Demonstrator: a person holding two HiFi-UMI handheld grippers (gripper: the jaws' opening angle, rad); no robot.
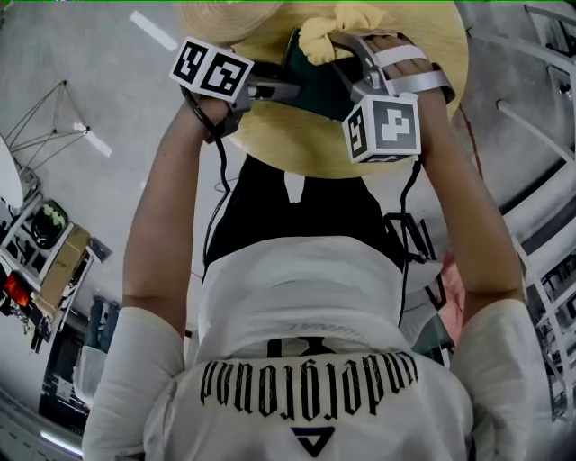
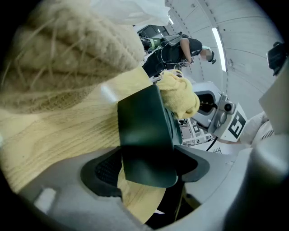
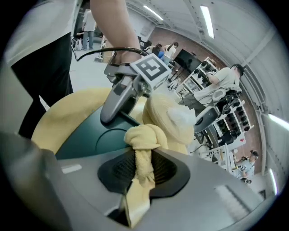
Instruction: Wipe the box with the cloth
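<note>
A dark green box (image 1: 319, 81) hangs over the round wooden table (image 1: 297, 153), with my left gripper (image 1: 288, 90) shut on its near end. In the left gripper view the box (image 2: 144, 135) stands between the jaws of the left gripper (image 2: 146, 169), and the yellow cloth (image 2: 180, 97) presses against its far end. My right gripper (image 1: 351, 54) is shut on the knotted yellow cloth (image 1: 337, 31). In the right gripper view the cloth (image 3: 143, 140) runs between the jaws of the right gripper (image 3: 142, 169) and lies on the box (image 3: 90, 135), beside the left gripper (image 3: 122, 101).
A woven straw hat (image 1: 229, 16) lies on the table's far side, close to the box, and fills the upper left of the left gripper view (image 2: 67, 49). Shelving racks (image 1: 549, 270) stand at the right, and equipment carts (image 1: 45, 261) at the left. People (image 3: 226, 79) stand in the background.
</note>
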